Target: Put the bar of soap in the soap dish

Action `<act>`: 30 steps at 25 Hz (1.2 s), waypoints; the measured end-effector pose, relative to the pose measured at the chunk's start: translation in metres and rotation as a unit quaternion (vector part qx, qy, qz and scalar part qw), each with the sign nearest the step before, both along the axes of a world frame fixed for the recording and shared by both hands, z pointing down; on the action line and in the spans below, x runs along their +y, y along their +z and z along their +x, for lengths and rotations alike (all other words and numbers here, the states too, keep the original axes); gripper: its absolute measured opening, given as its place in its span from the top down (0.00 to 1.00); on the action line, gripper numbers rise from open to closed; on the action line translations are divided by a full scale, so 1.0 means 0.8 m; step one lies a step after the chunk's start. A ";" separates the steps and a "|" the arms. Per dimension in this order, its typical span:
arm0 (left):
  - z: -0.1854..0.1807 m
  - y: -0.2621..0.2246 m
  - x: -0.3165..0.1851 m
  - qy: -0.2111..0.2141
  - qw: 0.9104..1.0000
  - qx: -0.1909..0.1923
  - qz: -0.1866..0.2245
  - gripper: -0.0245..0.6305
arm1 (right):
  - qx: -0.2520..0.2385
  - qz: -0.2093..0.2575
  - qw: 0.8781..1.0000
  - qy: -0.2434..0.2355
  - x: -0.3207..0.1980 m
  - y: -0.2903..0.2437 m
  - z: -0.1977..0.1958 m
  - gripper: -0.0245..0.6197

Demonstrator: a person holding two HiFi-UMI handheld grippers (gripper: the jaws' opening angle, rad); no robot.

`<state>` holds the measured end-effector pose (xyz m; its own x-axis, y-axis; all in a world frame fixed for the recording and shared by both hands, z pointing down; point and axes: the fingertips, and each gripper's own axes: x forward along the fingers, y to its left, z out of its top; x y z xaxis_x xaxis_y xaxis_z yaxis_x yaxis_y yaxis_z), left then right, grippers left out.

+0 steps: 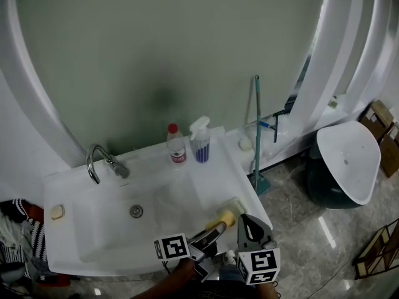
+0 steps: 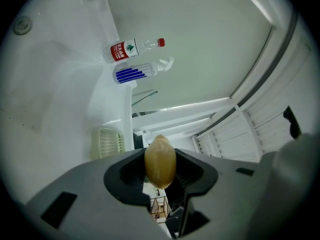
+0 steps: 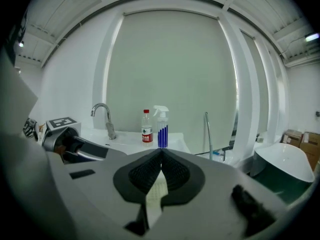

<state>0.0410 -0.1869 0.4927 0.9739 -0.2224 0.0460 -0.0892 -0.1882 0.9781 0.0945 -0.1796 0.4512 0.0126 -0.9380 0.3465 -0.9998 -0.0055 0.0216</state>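
The bar of soap (image 2: 160, 163), yellow and oval, is gripped between the jaws of the left gripper (image 1: 215, 229). The pads press on its two flat sides, so the jaws stand half open around it. In the head view the soap is just beside the near left corner of the soap dish (image 1: 235, 204). It is not yet in the dish, and I cannot tell if it touches the dish.

The dish lies on the right rim of the white sink (image 1: 75, 242). I count one soap, one pale green ribbed soap dish, one faucet (image 1: 100, 161) and two bottles. They are a water bottle (image 1: 177, 144) with a red cap and a spray bottle (image 1: 200, 140) with blue stripes, standing side by side at the back of the sink.

The left gripper is rolled on its side and points about level toward the dish. The right gripper (image 3: 161, 154) is just beside it and tilted a little down. Its jaws are closed together with nothing between them.
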 end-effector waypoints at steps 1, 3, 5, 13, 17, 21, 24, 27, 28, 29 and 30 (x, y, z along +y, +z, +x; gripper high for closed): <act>0.004 0.002 -0.002 -0.002 1.000 -0.003 -0.001 0.72 | -0.001 -0.001 1.000 -0.007 -0.005 0.000 0.004 0.94; 0.012 0.008 -0.005 -0.005 1.000 -0.009 -0.005 0.72 | -0.001 -0.002 1.000 -0.019 -0.015 0.000 0.012 0.94; 0.018 0.013 -0.010 -0.011 1.000 -0.018 -0.007 0.72 | -0.002 -0.006 0.999 -0.032 -0.023 0.004 0.020 0.94; 0.043 0.043 -0.022 -0.007 0.997 -0.078 0.001 0.72 | 0.004 -0.012 0.998 -0.064 -0.055 0.021 0.055 0.94; 0.052 0.059 -0.025 -0.008 0.995 -0.099 -0.008 0.72 | -0.001 -0.010 0.996 -0.084 -0.067 0.027 0.063 0.94; 0.061 0.074 -0.032 -0.011 0.992 -0.126 -0.014 0.72 | 0.003 -0.012 0.994 -0.109 -0.079 0.037 0.070 0.94; 0.067 0.082 -0.038 -0.017 0.989 -0.145 -0.019 0.72 | 0.000 -0.012 0.992 -0.125 -0.088 0.041 0.074 0.94; 0.071 0.088 -0.042 -0.023 0.987 -0.160 -0.024 0.72 | -0.002 -0.013 0.990 -0.139 -0.096 0.045 0.077 0.94; 0.072 0.089 -0.043 -0.023 0.986 -0.163 -0.027 0.72 | -0.002 -0.014 0.990 -0.142 -0.097 0.046 0.078 0.94; 0.074 0.090 -0.043 -0.021 0.985 -0.166 -0.030 0.72 | -0.002 -0.015 0.989 -0.144 -0.099 0.047 0.080 0.94; 0.075 0.093 -0.042 -0.019 0.985 -0.171 -0.033 0.72 | -0.002 -0.016 0.989 -0.147 -0.100 0.048 0.081 0.94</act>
